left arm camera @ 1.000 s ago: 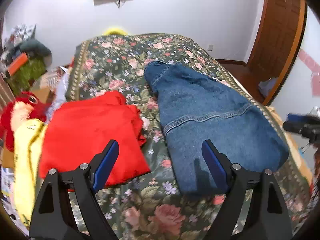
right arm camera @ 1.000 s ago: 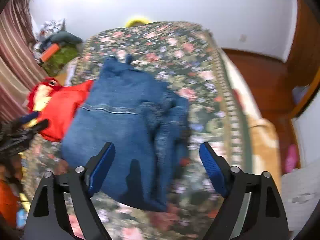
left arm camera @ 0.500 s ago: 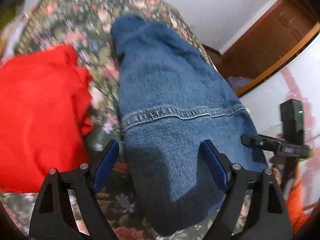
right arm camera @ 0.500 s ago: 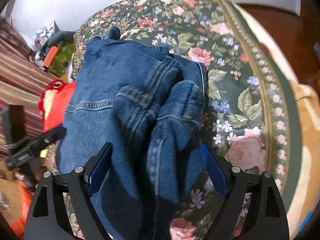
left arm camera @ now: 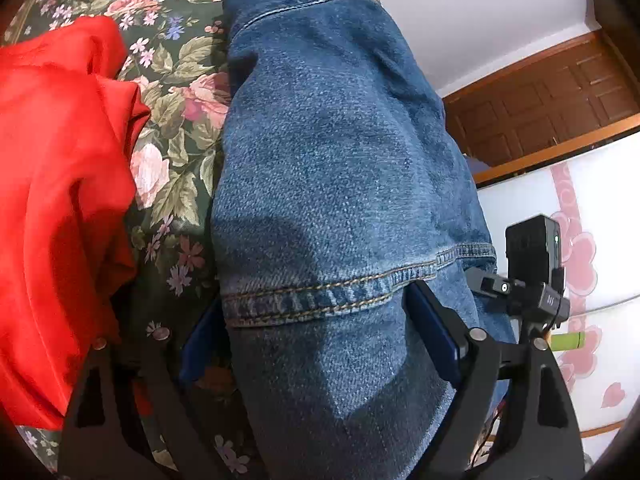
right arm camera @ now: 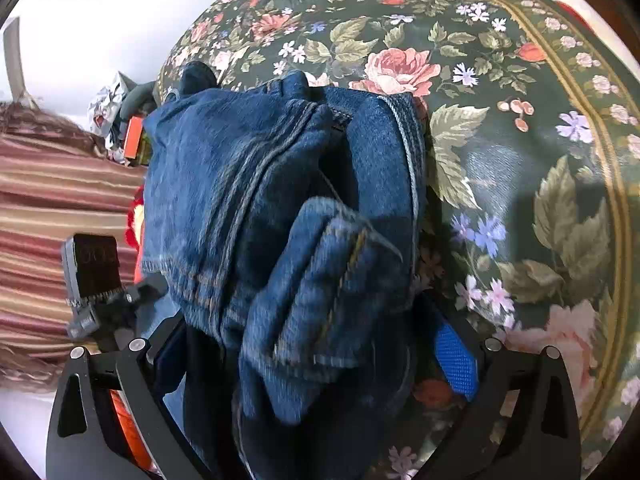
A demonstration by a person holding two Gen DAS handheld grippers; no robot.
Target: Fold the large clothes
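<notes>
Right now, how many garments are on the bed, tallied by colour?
Blue denim garment: 1
Red garment: 1
Total: 2, both lying on the floral bedspread.

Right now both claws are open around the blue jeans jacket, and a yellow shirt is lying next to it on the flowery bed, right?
Almost. In the left wrist view the shirt beside the denim jacket is red, not yellow. The rest holds.

Bed: a dark green floral bedspread is covering it.
Walls: white wall is catching even light.
Door: brown panelled wood.
Window side: a striped curtain, possibly, is hanging there.
</notes>
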